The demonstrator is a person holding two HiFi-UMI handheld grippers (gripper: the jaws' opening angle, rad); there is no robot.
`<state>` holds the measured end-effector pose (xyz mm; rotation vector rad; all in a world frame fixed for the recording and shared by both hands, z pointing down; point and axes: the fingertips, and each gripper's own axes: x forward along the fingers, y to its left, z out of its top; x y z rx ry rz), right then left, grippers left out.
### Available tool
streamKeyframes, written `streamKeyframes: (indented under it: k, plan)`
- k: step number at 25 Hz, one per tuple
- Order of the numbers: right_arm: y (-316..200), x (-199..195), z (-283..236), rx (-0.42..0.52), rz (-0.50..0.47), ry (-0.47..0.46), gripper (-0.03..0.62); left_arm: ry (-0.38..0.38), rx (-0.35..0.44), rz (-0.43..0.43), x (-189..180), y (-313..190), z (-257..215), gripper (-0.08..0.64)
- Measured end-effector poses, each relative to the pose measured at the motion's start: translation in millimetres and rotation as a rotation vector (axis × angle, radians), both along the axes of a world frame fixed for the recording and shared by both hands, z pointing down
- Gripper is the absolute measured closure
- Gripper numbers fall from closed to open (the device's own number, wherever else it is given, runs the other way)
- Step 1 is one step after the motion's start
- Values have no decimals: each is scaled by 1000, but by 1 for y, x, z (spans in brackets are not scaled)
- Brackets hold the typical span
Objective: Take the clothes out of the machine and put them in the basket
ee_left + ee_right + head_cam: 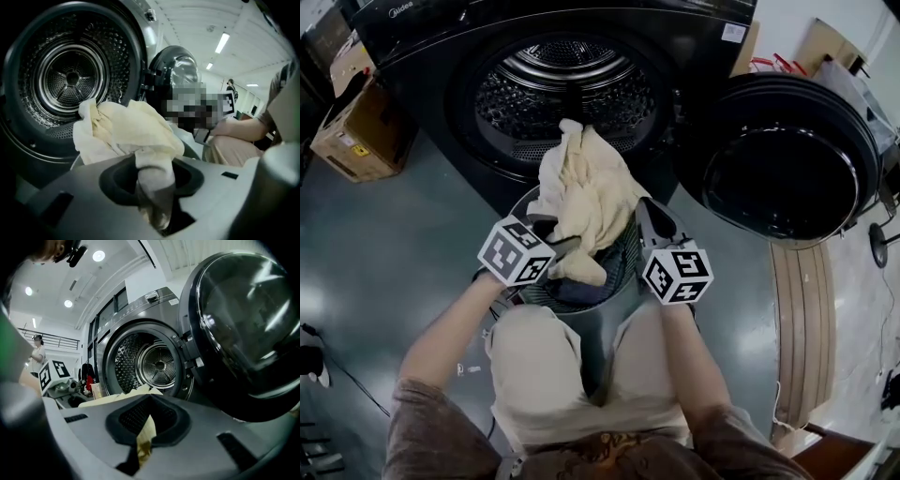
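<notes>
**Cloth out of drum, both grippers on it over basket**

The cream cloth (586,199) is clear of the machine (441,56) and bunched above the basket (625,262). The basket sits directly below the open drum (567,94), probably to keep the carry short. The door (787,159) is swung wide to the right, out of the path. Holding it at two points looks meant to keep the bundle gathered, so it drops inside the rim instead of draping over it.

Left gripper (154,197): jaws nearly together, pinching a twisted fold of cloth, with the bulk billowing ahead of them.

Right gripper (143,446): jaws close together on a thin edge strip of the same cloth.

Dark clothes (579,292) are already in the basket. I can't tell if the cloth's lower end touches them. The cloth isn't released yet, so the drop is what's left for this piece.
</notes>
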<state>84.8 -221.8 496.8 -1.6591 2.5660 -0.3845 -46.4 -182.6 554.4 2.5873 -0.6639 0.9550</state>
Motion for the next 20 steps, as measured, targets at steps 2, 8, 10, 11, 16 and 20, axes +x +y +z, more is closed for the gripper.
streamKeyframes:
  k: [2, 8, 10, 11, 16, 20]
  plan:
    - [1, 0, 0, -2, -2, -3, 595, -19, 35, 11, 2, 8, 2, 366]
    - [0, 2, 1, -3, 3, -8, 595, 52, 135, -145, -11, -25, -18, 293]
    - [0, 3, 1, -4, 7, -11, 595, 63, 170, -179, -15, -41, -25, 280]
    - [0, 3, 0, -5, 8, -12, 595, 60, 180, -189, -15, -50, -25, 276]
    - [4, 0, -6, 4, 8, -10, 595, 17, 191, -232, -2, -107, -3, 265]
    - [8, 1, -12, 16, 16, 2, 595, -37, 205, -282, 13, -158, 20, 268]
